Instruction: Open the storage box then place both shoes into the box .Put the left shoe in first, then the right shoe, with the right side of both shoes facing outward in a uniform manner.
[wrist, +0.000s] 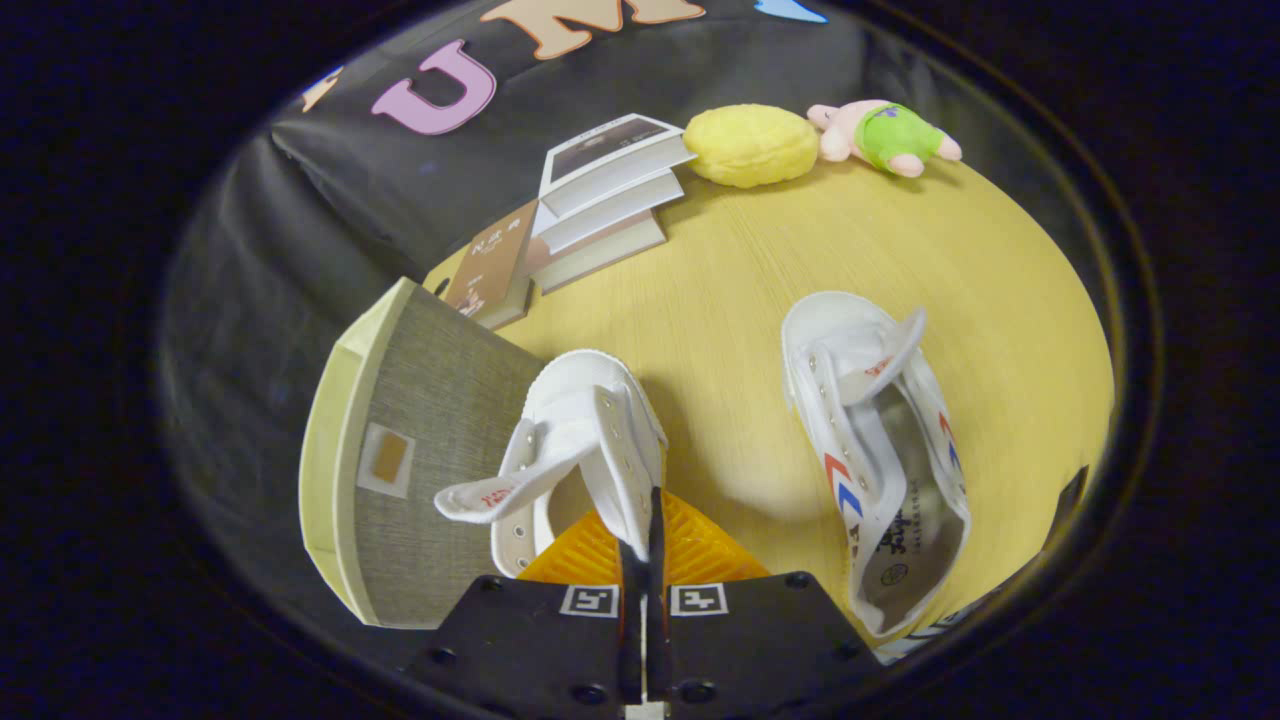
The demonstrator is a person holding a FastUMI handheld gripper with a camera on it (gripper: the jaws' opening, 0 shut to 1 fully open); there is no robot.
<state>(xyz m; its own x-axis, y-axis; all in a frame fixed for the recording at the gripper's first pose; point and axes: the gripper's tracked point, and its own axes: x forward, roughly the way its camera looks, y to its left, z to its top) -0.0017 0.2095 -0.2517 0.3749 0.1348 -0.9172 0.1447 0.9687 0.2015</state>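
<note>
Gripper (640, 560) closed on side wall of left shoe (590, 440). Storage box (400, 470) just left of it, right shoe (880, 450) apart on the right. Beyond, on table (740, 290): books (590, 210), then sponge (750, 145), then plush toy (885, 135).

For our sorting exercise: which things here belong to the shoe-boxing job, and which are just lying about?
Job: storage box; held shoe, its side pinched in the gripper; second shoe on the table.
Lying about: books; yellow plush; pink plush.
</note>
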